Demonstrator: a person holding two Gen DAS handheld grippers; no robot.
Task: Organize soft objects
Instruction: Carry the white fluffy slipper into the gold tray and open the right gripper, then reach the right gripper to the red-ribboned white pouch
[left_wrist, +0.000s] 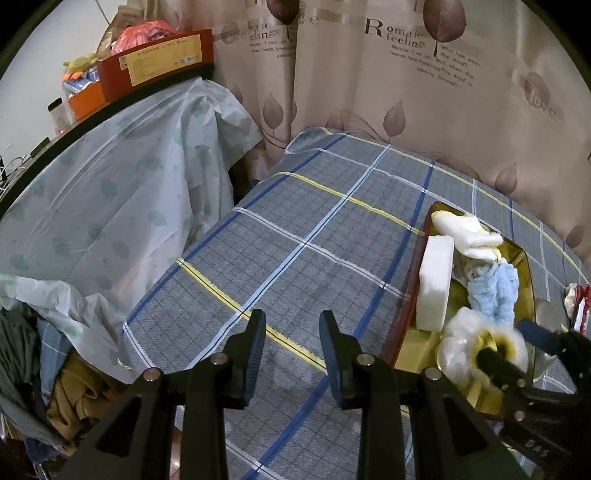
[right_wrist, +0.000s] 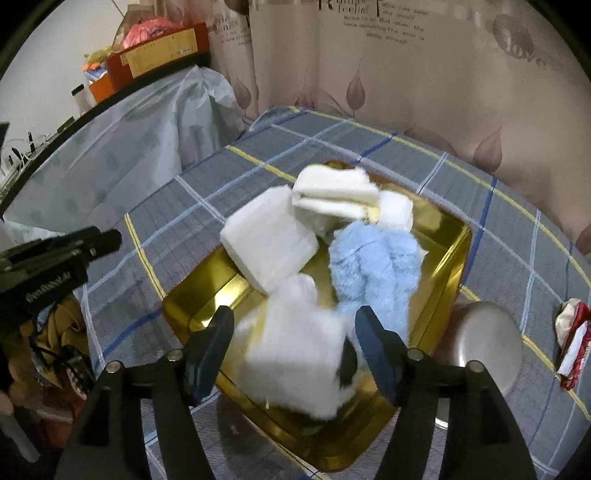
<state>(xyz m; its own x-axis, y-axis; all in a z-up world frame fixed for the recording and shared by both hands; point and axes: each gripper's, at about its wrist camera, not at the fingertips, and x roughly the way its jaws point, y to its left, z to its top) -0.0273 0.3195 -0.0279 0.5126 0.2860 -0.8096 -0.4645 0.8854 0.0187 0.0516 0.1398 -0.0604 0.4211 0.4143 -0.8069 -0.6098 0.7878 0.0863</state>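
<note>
A gold tray (right_wrist: 454, 251) (left_wrist: 524, 266) sits on the plaid cloth. It holds a white foam block (right_wrist: 266, 240) (left_wrist: 434, 284), a folded white cloth (right_wrist: 332, 195) (left_wrist: 465, 230) and a fluffy blue cloth (right_wrist: 373, 266) (left_wrist: 495, 291). My right gripper (right_wrist: 295, 328) (left_wrist: 513, 345) hangs over the tray's near end, open. A blurred white fluffy piece (right_wrist: 295, 343) (left_wrist: 461, 343) lies between its fingers with gaps on both sides. My left gripper (left_wrist: 293, 325) (right_wrist: 103, 242) is open and holds nothing, above bare plaid cloth to the left of the tray.
A round silver object (right_wrist: 484, 339) lies right of the tray, and a red and white wrapper (right_wrist: 572, 343) beyond it. A plastic-draped surface (left_wrist: 110, 192) with boxes (left_wrist: 159, 59) stands at left. A curtain (left_wrist: 406, 92) is behind. Piled clothes (left_wrist: 70, 398) lie at lower left.
</note>
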